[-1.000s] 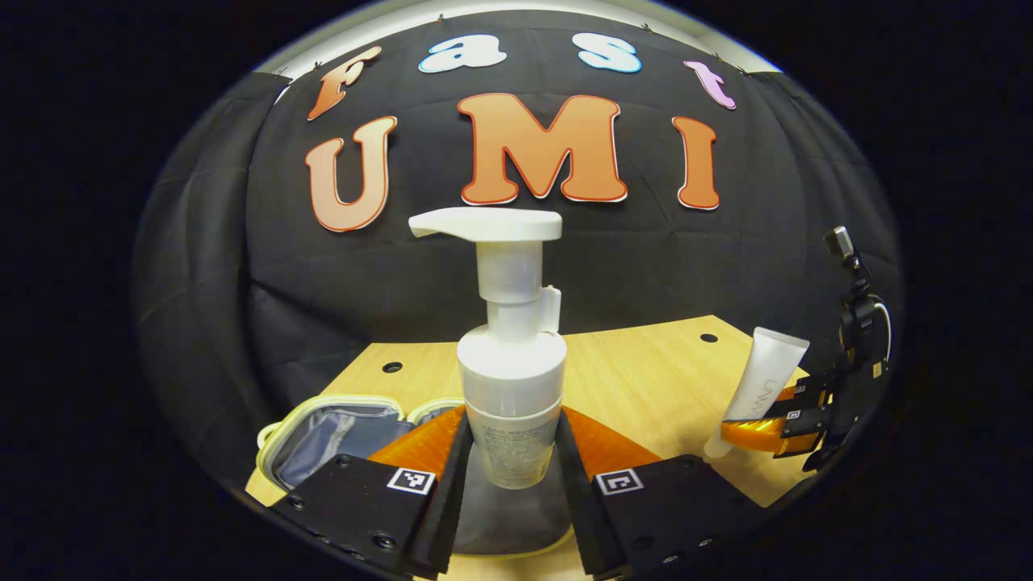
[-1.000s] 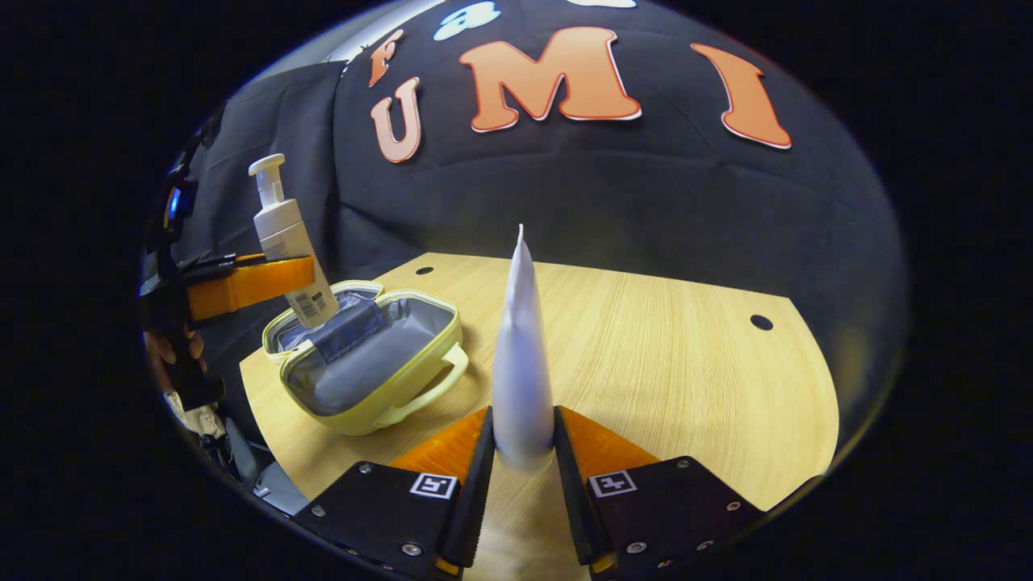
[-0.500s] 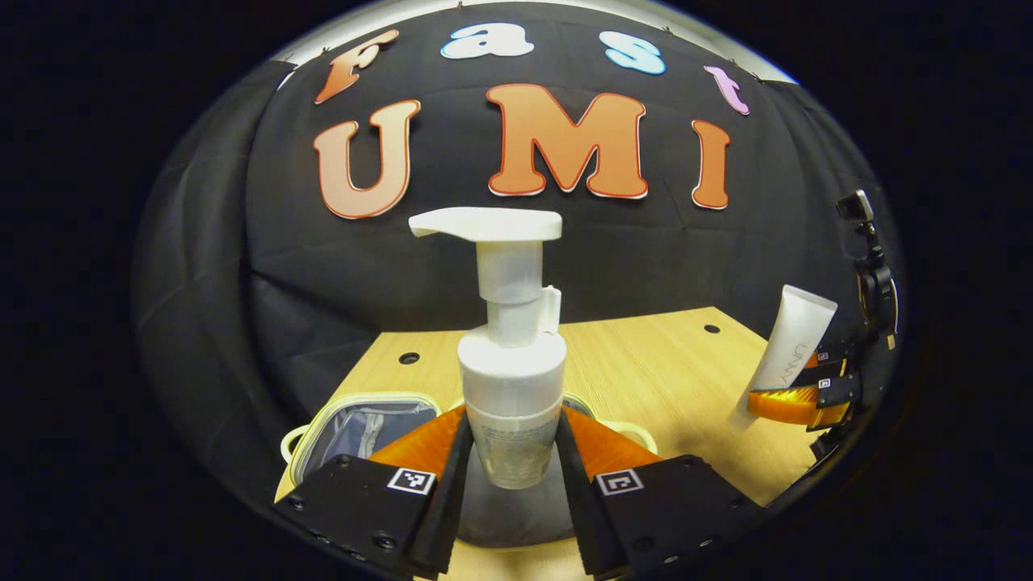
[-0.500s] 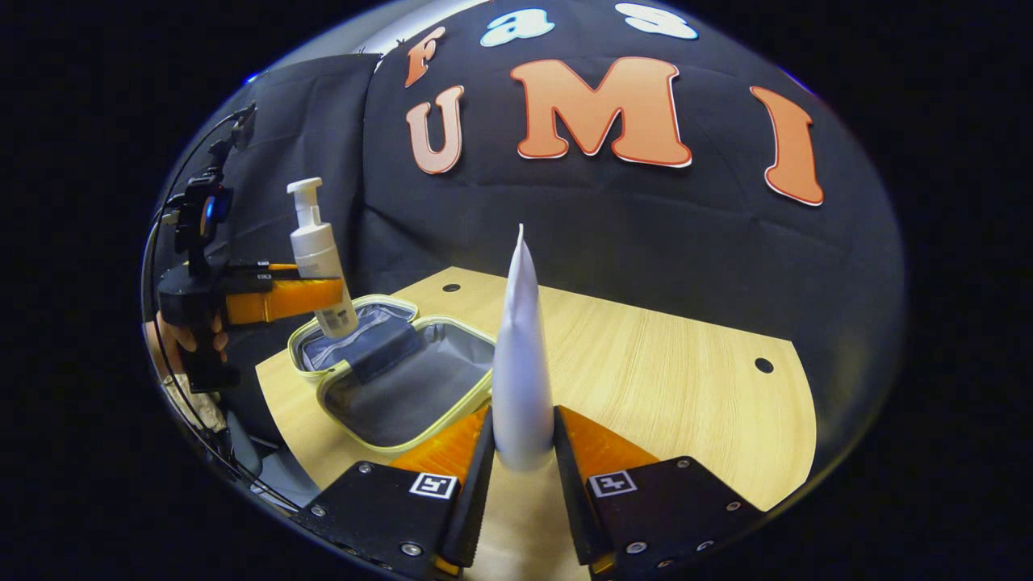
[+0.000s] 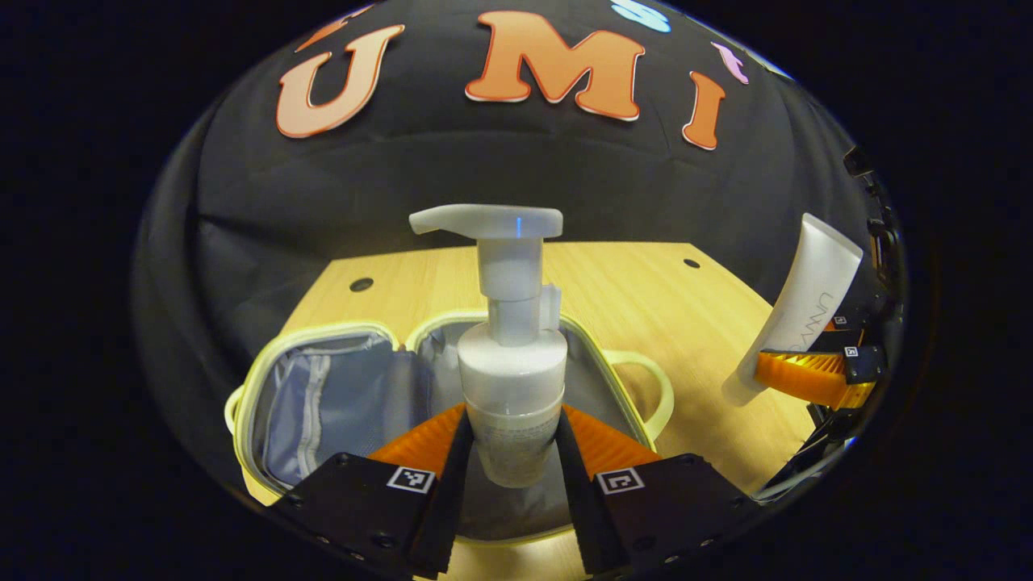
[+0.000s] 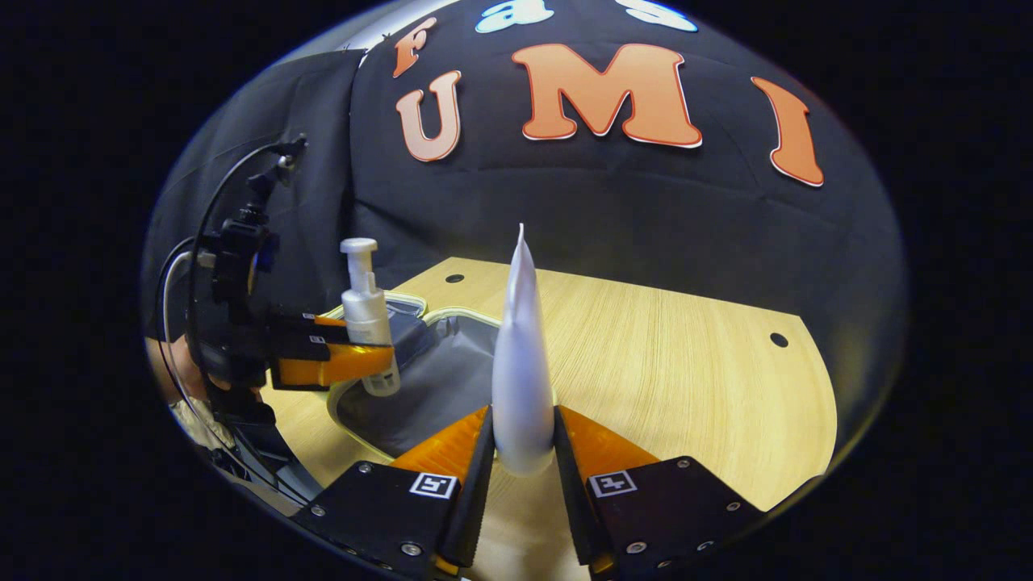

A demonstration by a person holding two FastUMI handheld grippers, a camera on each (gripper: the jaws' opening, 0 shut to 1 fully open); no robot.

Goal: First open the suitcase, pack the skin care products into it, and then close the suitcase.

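Observation:
My left gripper (image 5: 510,448) is shut on a white pump bottle (image 5: 510,363), held upright over the open pale-yellow suitcase (image 5: 258,387) with its grey lining. In the right gripper view that same bottle (image 6: 367,315) hangs above the case (image 6: 436,379), the left gripper (image 6: 355,363) clamped round its lower body. My right gripper (image 6: 523,452) is shut on a white tube (image 6: 520,347) that stands upright between the fingers, over the case's near edge. In the left gripper view the tube (image 5: 803,307) and right gripper (image 5: 807,379) sit at the far right, beyond the case handle (image 5: 658,387).
The light wooden table (image 6: 670,355) carries the case and has small round holes (image 6: 778,340) near its back corners. The black cloth wall rises behind it. A hand (image 6: 173,371) holds the left gripper at the left edge of the right gripper view.
The left gripper has tilted down and lowered the pump bottle toward the open case. The right gripper with the tube has moved closer to the case.

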